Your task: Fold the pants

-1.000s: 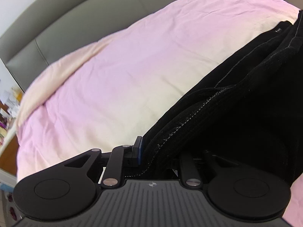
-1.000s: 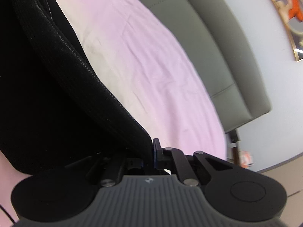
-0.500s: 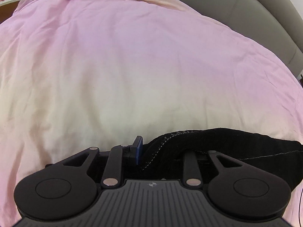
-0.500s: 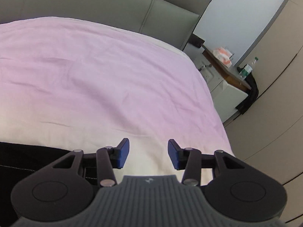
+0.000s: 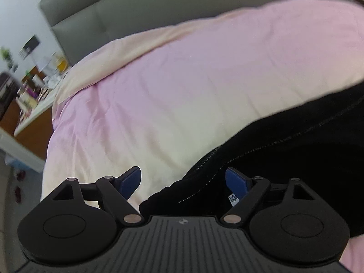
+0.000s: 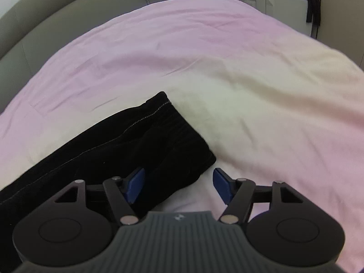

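The black pants (image 5: 295, 154) lie flat on the pink bedcover (image 5: 193, 79). In the left wrist view they fill the lower right, with pale stitching along a seam and a small white label by the right pad. My left gripper (image 5: 182, 179) hovers over their edge, jaws opening wide, and the cloth lies below the gap without the pads pressing on it. In the right wrist view the pants (image 6: 102, 150) run from the lower left to a squared end near the middle. My right gripper (image 6: 178, 185) is over that end, jaws opening, nothing pinched.
A grey padded headboard (image 5: 159, 6) runs behind the bed. A cluttered bedside table (image 5: 29, 95) stands at the left in the left wrist view. A white cabinet (image 6: 284, 6) and a dark strap hang at the far right in the right wrist view.
Both grippers let go of the pants and opened. The pants went from hanging in the grip to lying on the bed. The right gripper rolled and swung across to the pants' end.
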Demonstrator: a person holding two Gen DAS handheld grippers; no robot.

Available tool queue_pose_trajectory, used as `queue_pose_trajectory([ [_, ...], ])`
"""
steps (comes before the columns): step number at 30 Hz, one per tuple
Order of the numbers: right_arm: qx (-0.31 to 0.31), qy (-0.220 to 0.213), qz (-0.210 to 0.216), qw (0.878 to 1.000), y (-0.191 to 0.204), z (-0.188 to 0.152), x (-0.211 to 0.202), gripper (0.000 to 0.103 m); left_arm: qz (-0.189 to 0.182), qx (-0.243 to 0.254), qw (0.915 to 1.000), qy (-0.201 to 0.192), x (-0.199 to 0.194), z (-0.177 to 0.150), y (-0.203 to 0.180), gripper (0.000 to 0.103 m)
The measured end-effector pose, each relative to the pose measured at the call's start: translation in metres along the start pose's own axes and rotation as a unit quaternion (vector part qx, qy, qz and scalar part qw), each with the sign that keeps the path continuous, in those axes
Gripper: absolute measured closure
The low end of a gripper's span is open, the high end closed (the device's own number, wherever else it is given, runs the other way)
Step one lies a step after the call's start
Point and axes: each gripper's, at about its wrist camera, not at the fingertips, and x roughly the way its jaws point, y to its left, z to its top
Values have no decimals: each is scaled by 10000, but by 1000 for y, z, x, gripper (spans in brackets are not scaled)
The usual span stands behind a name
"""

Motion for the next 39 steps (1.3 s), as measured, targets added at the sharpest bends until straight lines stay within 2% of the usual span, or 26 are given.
queue_pose_trajectory([
  [2, 333, -45, 271, 9991, -8, -11, 0, 35, -355, -912, 9947, -323, -21, -20, 21, 3],
  [5, 812, -36, 579, 9950, -21, -31, -4, 34, -899, -1838, 9777, -481, -41, -60, 33, 3],
  [8, 1164, -121, 708, 9906, -30, -43, -7, 33, -977, -2721, 9558, -531, -53, -116, 35, 3],
  [11, 1396, -230, 747, 9871, -33, -53, -8, 30, -1266, -3524, 9266, -354, -45, -165, 36, 3],
  [15, 1855, -215, 961, 9777, -35, -59, 2, 26, -2007, -4398, 8748, -314, -18, -204, 29, 3],
  [17, 1999, -231, 1046, 9739, -34, -61, 7, 22, -2320, -4744, 8481, -444, -3, -207, 23, 3],
  [20, 2298, -292, 1207, 9653, -36, -63, 15, 20, -2516, -5181, 8168, -342, 27, -208, 14, 3],
  [21, 2451, -323, 1275, 9605, -38, -64, 17, 20, -2557, -5276, 8096, -278, 37, -207, 11, 3],
  [22, 2608, -372, 1353, 9551, -41, -65, 19, 20, -2555, -5331, 8061, -273, 44, -209, 5, 3],
  [24, 2933, -494, 1515, 9426, -48, -64, 24, 20, -2478, -5355, 8059, -483, 52, -204, 2, 3],
  [25, 3056, -569, 1600, 9369, -51, -62, 28, 20, -2511, -5369, 8027, -660, 54, -200, 2, 3],
  [26, 3142, -660, 1692, 9318, -53, -58, 32, 20, -2551, -5437, 7960, -755, 59, -198, 3, 2],
  [27, 3196, -737, 1751, 9283, -53, -55, 36, 20, -2573, -5573, 7855, -784, 64, -196, 5, 2],
  [29, 3225, -822, 1809, 9255, -49, -47, 47, 20, -2662, -5895, 7577, -870, 75, -197, 9, 2],
  [31, 3111, -756, 1730, 9314, -38, -40, 60, 20, -2694, -6141, 7356, -959, 82, -198, 12, 2],
  [32, 2997, -748, 1677, 9362, -31, -37, 64, 22, -2703, -6221, 7281, -991, 87, -199, 13, 2],
  [33, 2850, -767, 1554, 9427, -24, -34, 64, 31, -2716, -6257, 7245, -993, 91, -198, 14, 2],
  [34, 2708, -834, 1409, 9486, -17, -32, 62, 77, -2720, -6275, 7231, -974, 95, -198, 15, 4],
  [35, 2767, -912, 1523, 9444, -15, -32, 60, 91, -2650, -6290, 7249, -929, 95, -197, 16, 22],
  [36, 2897, -1011, 1598, 9382, -16, -33, 55, 91, -2525, -6281, 7311, -843, 93, -196, 17, 51],
  [38, 2957, -1134, 1669, 9337, -16, -32, 41, 92, -2587, -6221, 7323, -992, 85, -196, 21, 70],
  [39, 2909, -1169, 1675, 9347, -15, -29, 33, 93, -2594, -6124, 7381, -1137, 78, -194, 23, 73],
])
